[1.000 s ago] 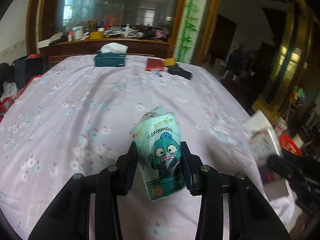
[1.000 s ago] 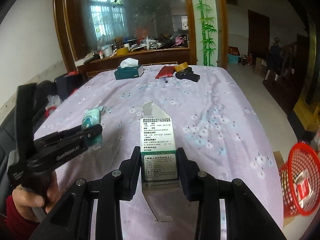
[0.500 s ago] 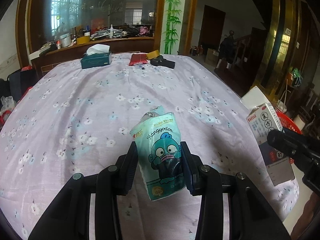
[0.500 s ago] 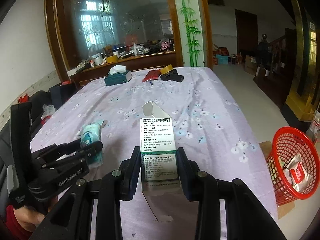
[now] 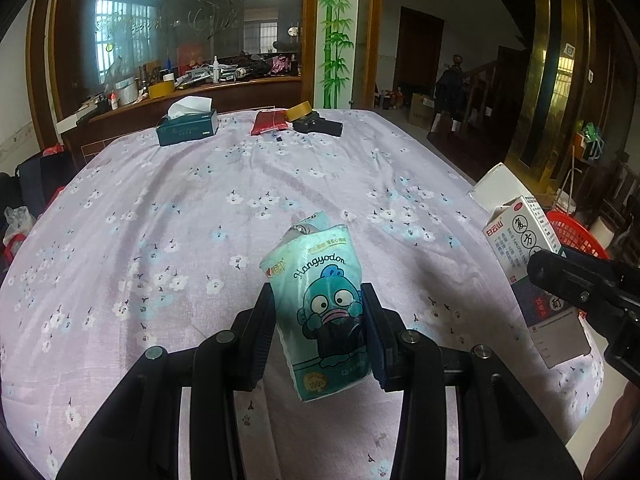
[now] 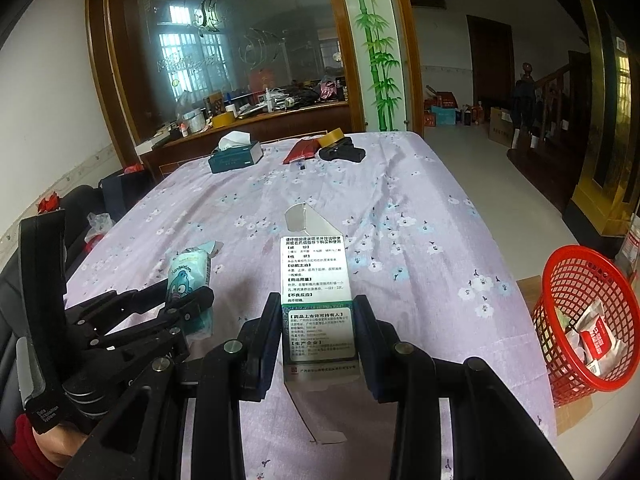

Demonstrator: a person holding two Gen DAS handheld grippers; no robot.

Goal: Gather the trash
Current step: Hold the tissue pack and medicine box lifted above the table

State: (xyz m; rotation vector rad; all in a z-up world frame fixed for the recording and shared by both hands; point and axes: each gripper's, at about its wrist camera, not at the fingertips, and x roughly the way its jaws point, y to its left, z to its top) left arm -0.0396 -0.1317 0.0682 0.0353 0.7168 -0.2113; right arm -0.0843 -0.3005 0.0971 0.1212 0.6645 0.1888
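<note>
left tool clamped on teal tissue pack, cartoon face toward camera, held upright above the floral-cloth tabletop; right tool clamped on white medicine box, top flap open, also held off the tabletop. red mesh basket sits on the floor past the tabletop's right edge, some wrappers already inside. far end of tabletop: tissue box, red pouch, tape roll on a black item
</note>
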